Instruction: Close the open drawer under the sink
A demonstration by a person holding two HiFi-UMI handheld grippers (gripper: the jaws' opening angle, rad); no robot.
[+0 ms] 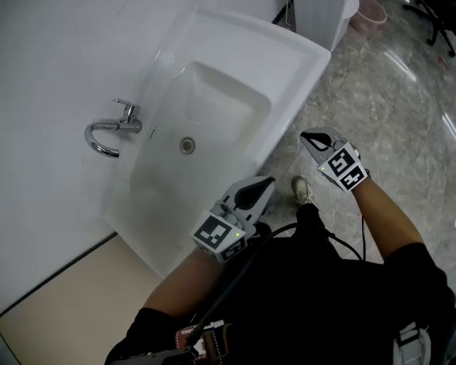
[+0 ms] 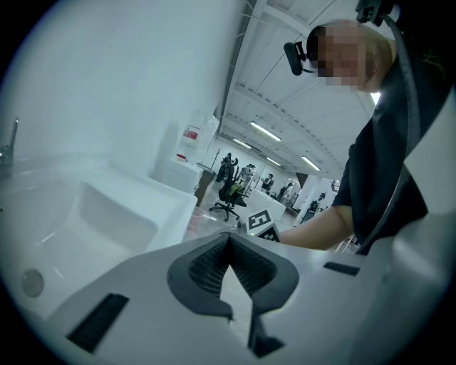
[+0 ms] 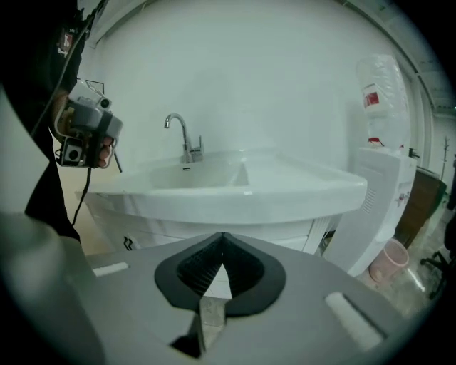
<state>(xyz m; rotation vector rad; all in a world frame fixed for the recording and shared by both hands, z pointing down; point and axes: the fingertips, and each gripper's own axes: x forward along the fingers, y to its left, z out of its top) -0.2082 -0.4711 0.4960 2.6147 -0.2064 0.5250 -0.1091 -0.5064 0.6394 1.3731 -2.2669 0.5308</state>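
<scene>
The white sink [image 1: 299, 53] fills the middle of the head view, and its basin hides the drawer below it. In the right gripper view the white cabinet front [image 3: 153, 229] shows under the basin's rim [image 3: 235, 199]; I cannot tell whether a drawer stands out from it. My left gripper [image 1: 267, 183] hangs shut and empty at the sink's near edge. My right gripper [image 1: 306, 135] is shut too, with nothing in it, above the floor just right of the sink. In each gripper view the jaws meet at their tips, for the left gripper [image 2: 228, 239] and the right gripper [image 3: 223, 239].
A chrome tap [image 1: 114, 132] and a drain [image 1: 187, 145] mark the basin. A white unit [image 3: 377, 207] and a pink bin [image 3: 394, 260] stand beside the sink's far end. A shoe [image 1: 303, 189] rests on the marble floor [image 1: 385, 107] between the grippers. An office chair [image 1: 434, 21] stands far right.
</scene>
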